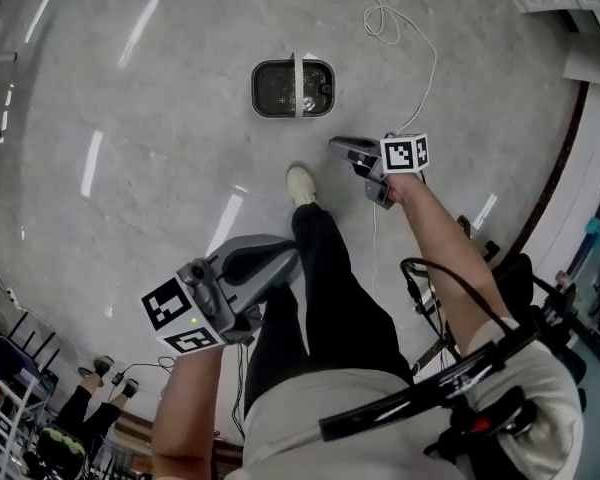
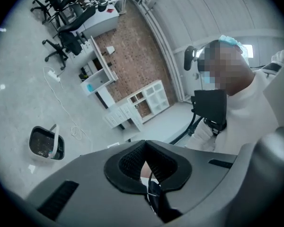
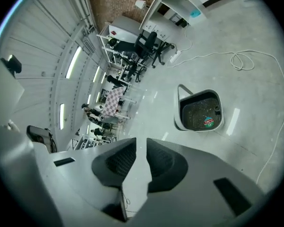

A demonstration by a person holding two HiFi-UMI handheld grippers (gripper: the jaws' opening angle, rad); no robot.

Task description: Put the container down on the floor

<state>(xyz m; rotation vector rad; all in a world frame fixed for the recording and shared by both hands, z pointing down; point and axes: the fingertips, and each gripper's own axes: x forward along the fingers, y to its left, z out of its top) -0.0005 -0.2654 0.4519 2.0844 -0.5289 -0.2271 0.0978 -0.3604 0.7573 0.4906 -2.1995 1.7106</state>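
The grey container [image 1: 293, 89] stands on the floor ahead of the person's foot, its white handle upright across the middle. It also shows small at the left of the left gripper view as the container [image 2: 46, 144], and right of centre in the right gripper view as the container [image 3: 199, 110], with a mesh bottom and a round sticker inside. My right gripper [image 1: 338, 146] hangs in the air to its lower right, apart from it. Its jaws [image 3: 142, 148] stand narrowly open, nothing between them. My left gripper [image 1: 280, 256] is held near the person's leg, jaws [image 2: 145, 145] shut and empty.
A white cable [image 1: 385, 23] loops over the floor behind the container and runs back past the right gripper. The person's shoe [image 1: 301, 184] is just short of the container. Desks and office chairs [image 2: 66, 37] and white shelves [image 2: 146, 98] stand far off by the brick wall.
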